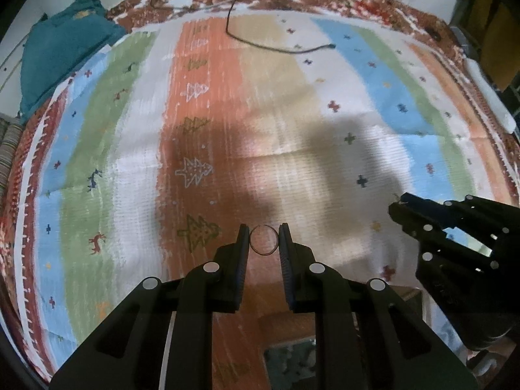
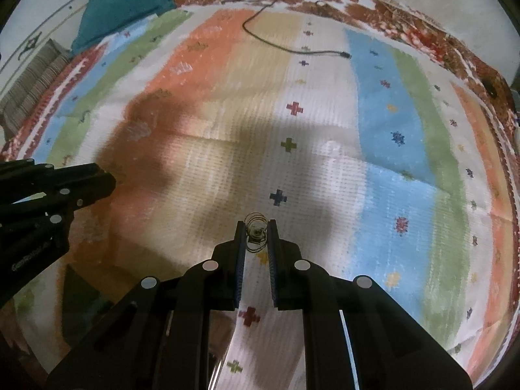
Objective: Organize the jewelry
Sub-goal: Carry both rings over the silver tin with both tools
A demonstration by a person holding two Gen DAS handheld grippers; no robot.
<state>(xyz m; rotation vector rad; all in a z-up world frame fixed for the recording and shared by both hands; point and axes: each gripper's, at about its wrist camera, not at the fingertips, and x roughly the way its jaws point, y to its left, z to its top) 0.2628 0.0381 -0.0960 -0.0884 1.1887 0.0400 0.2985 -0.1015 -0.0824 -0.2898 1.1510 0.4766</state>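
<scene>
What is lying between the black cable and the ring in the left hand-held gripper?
Only bare striped rug in the left wrist view, between cable and ring.

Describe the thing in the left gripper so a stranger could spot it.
Start from the striped rug, then find the left gripper low over its orange band. Between its fingers sits a thin dark ring, a single bare hoop, unlike the coiled wire piece the right gripper holds.
</scene>
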